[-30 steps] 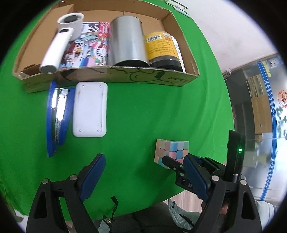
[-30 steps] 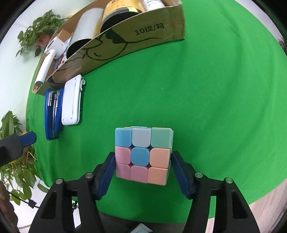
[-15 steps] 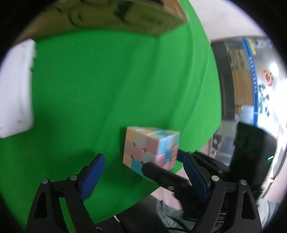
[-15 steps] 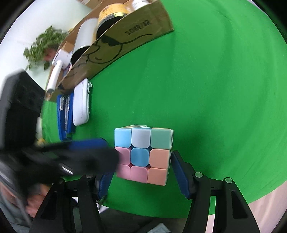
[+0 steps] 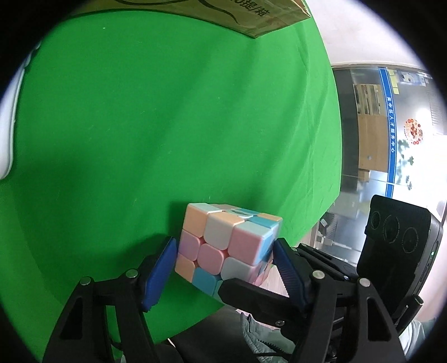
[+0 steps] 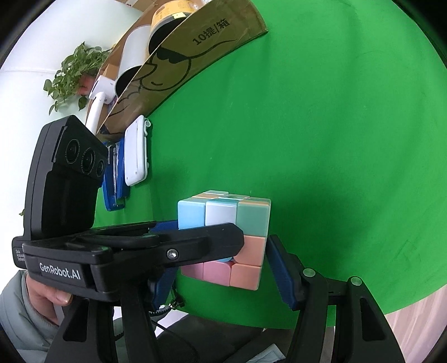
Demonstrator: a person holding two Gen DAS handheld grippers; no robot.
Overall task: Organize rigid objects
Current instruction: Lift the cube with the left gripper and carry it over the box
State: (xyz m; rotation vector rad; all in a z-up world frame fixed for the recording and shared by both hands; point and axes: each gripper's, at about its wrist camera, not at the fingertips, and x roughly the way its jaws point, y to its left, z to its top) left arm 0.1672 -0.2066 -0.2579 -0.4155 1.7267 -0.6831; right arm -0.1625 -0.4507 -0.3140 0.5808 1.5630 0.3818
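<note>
A pastel puzzle cube [image 5: 220, 240] [image 6: 251, 220] sits low over the green cloth [image 5: 167, 125], close to its near edge. My right gripper [image 6: 223, 251] is shut on the cube's left and right sides. One of its black fingers [image 5: 251, 293] crosses under the cube in the left wrist view. My left gripper [image 5: 226, 243] [image 6: 204, 231] reaches in from the left, one blue pad before the cube and one behind. Its jaws are closing, and the pads stand right at the cube's faces without clearly pressing.
An open cardboard box [image 6: 195, 55] [image 5: 223, 16] lies at the far side with a metal can [image 6: 131, 61], a yellow-labelled jar [image 6: 164, 25] and a white handheld device [image 6: 97, 109]. In front of it lie a white case [image 6: 135, 150] and a blue stapler [image 6: 114, 181].
My left gripper came down and across to the cube and its jaws narrowed around it. The right gripper kept its hold on the cube and hardly moved.
</note>
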